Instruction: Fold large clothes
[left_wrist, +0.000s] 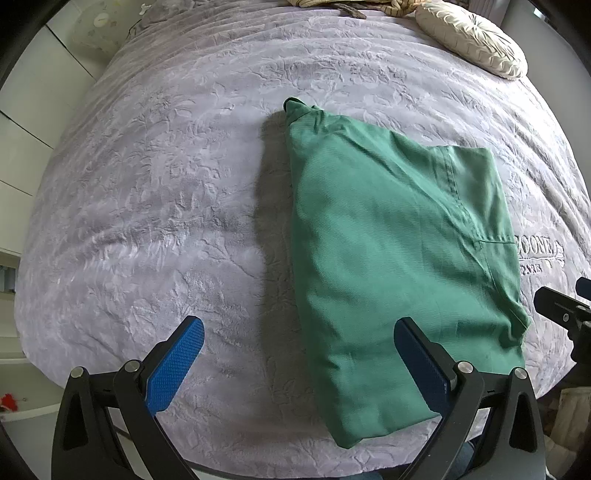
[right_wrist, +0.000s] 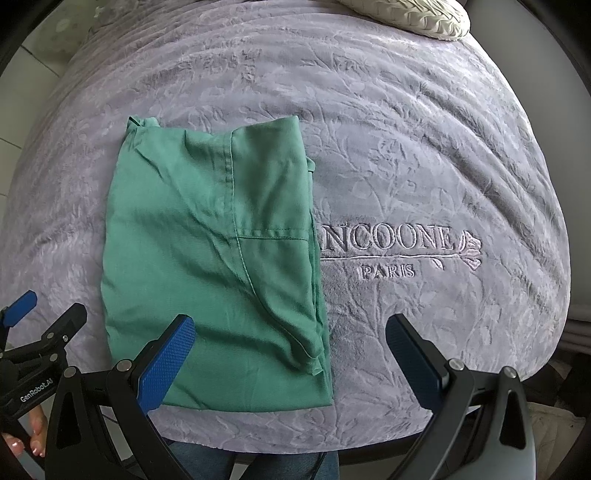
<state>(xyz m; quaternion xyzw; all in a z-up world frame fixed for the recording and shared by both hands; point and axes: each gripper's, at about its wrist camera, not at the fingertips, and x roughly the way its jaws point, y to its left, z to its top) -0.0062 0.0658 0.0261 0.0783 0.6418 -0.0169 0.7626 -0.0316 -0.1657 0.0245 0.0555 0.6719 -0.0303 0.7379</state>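
A green garment (left_wrist: 388, 251) lies folded into a narrow rectangle on the lilac bedspread (left_wrist: 147, 206), its collar end pointing away from me. My left gripper (left_wrist: 301, 358) hovers open above the garment's near left edge, holding nothing. In the right wrist view the same green garment (right_wrist: 207, 251) sits left of centre, with a seam and a pocket line showing. My right gripper (right_wrist: 290, 354) hangs open over the garment's near right corner, empty. The left gripper's blue tip (right_wrist: 20, 306) shows at the left edge there.
A cream pleated cushion (left_wrist: 469, 37) rests at the bed's far right. Patterned fabric (left_wrist: 343, 5) lies at the far edge. Embroidered lettering (right_wrist: 388, 243) marks the bedspread right of the garment. White cabinets (left_wrist: 29, 110) stand to the left. A person's hand (right_wrist: 26, 435) grips the left tool.
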